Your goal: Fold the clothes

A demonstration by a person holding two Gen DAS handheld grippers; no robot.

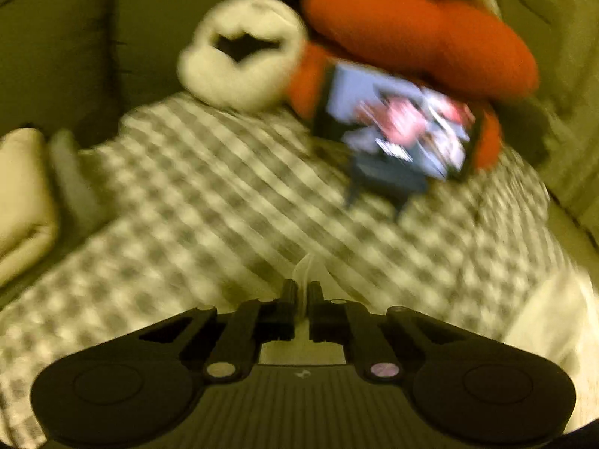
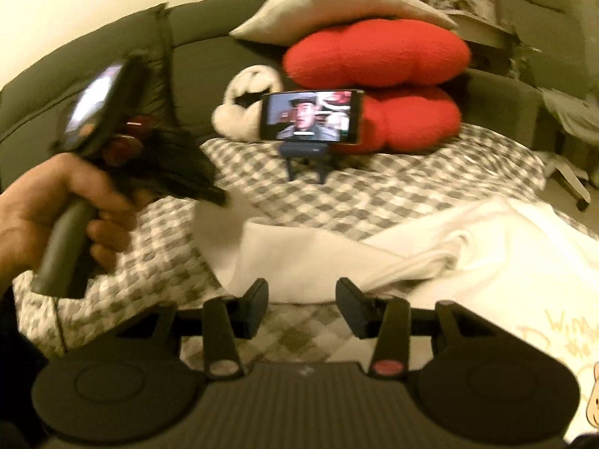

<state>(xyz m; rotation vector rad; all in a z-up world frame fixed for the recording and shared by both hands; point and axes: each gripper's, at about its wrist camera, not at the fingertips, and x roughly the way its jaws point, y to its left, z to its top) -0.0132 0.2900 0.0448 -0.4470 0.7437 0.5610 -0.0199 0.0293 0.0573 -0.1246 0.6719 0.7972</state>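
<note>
A white garment point(image 2: 318, 258) with a printed drawing at its right edge lies spread on the checked bedspread point(image 2: 374, 191). My left gripper point(image 1: 303, 290) is shut on a thin fold of that white cloth point(image 1: 305, 267). In the right wrist view a hand point(image 2: 56, 194) holds the left gripper point(image 2: 219, 196), which lifts the garment's far left corner off the bed. My right gripper point(image 2: 303, 305) is open just above the garment's near edge, with nothing between its fingers. The left wrist view is motion-blurred.
A phone point(image 2: 310, 116) playing video stands on a small dark stand point(image 2: 305, 157) at the head of the bed. Behind it are red cushions point(image 2: 374, 56), a white plush point(image 2: 243, 112) and a pale pillow point(image 2: 337, 3). A folded cream item point(image 1: 22, 202) lies left.
</note>
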